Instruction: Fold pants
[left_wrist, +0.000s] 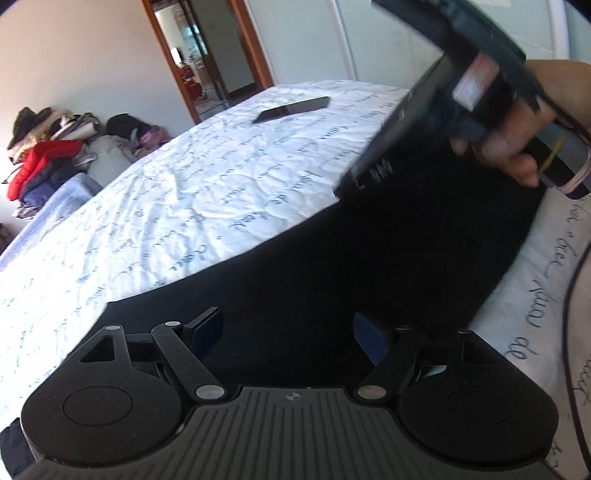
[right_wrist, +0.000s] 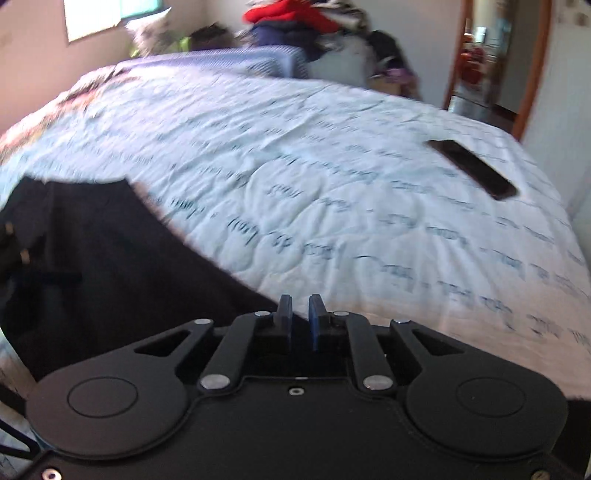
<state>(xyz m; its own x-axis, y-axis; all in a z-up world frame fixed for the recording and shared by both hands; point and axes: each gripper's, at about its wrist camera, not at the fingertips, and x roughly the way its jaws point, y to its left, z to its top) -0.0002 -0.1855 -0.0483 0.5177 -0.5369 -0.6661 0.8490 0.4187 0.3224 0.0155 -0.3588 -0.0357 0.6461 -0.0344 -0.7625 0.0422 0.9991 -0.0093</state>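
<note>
Black pants (left_wrist: 369, 266) – smooth, flat on quilted bedspread (left_wrist: 177, 206).

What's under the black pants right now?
The black pants lie flat on the white quilt with blue script, which shows all around them. Whatever is beneath the fabric itself is covered. The phone lies apart, further up the bed.

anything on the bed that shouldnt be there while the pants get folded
Yes: a dark phone lies on the white quilt, apart from the black pants. It has no part in the folding. Nothing looks spilled or damaged.
</note>
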